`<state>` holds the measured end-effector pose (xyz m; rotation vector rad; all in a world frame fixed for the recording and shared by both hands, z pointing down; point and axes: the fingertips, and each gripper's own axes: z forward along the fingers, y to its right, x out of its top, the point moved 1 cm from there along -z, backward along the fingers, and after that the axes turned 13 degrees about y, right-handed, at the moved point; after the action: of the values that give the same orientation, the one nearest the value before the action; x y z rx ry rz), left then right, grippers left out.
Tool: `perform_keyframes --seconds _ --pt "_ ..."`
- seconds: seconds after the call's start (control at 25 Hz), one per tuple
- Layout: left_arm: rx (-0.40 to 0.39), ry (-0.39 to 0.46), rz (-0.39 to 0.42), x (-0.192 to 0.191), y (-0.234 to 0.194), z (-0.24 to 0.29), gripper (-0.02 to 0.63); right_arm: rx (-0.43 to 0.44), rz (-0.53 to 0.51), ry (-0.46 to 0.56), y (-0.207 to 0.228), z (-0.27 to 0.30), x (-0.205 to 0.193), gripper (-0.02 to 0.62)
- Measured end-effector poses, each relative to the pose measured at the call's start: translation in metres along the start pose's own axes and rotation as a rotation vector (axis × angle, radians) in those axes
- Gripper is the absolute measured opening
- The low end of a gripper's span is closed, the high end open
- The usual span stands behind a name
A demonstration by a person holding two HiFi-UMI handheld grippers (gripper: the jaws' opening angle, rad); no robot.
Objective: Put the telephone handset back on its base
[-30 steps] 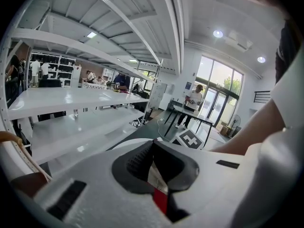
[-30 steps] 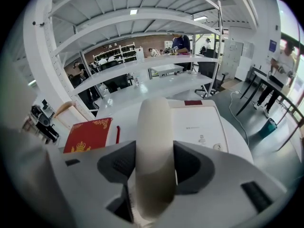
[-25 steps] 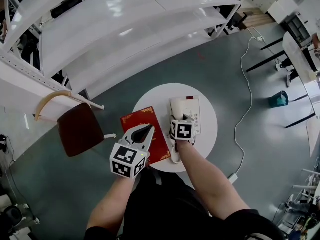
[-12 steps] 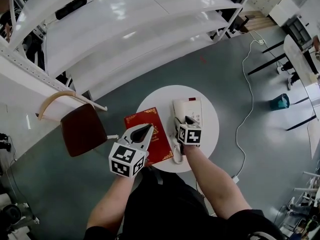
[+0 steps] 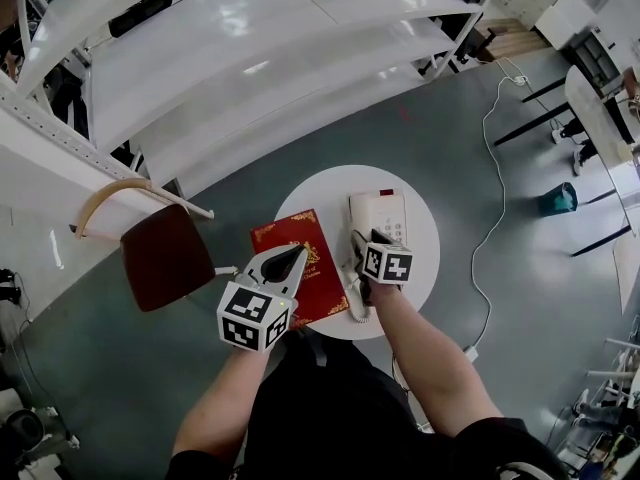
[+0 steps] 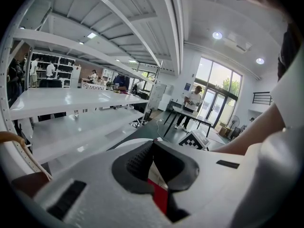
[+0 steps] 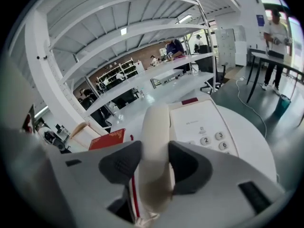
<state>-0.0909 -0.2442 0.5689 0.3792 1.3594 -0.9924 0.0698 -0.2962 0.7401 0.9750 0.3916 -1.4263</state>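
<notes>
The cream telephone base (image 5: 378,213) sits on the round white table (image 5: 425,258), its keypad facing up (image 7: 199,122). The cream handset (image 7: 156,141) lies along the base's left side, and its coiled cord (image 5: 352,303) trails toward me. My right gripper (image 5: 365,240) points down at it. Its jaws have just been closing, and both pads now press the handset's sides (image 7: 154,148). My left gripper (image 5: 298,254) hovers over the red book (image 5: 295,268) with its tips together and nothing held (image 6: 153,144).
A brown chair (image 5: 165,258) stands left of the table. White shelving (image 5: 250,68) runs behind it. A white cable (image 5: 495,198) snakes over the grey floor at the right, near a teal bin (image 5: 556,200).
My right gripper has shifted slightly right and rolled, and its jaws have narrowed onto the handset. The left gripper has stayed put.
</notes>
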Motion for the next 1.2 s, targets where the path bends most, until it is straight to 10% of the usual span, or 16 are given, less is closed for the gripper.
perform_keyframes --seconds 1.2 --pt "-0.043 0.062 0.052 0.030 0.002 -0.048 0.011 0.118 0.037 0.074 -0.003 -0.067 0.003 0.137"
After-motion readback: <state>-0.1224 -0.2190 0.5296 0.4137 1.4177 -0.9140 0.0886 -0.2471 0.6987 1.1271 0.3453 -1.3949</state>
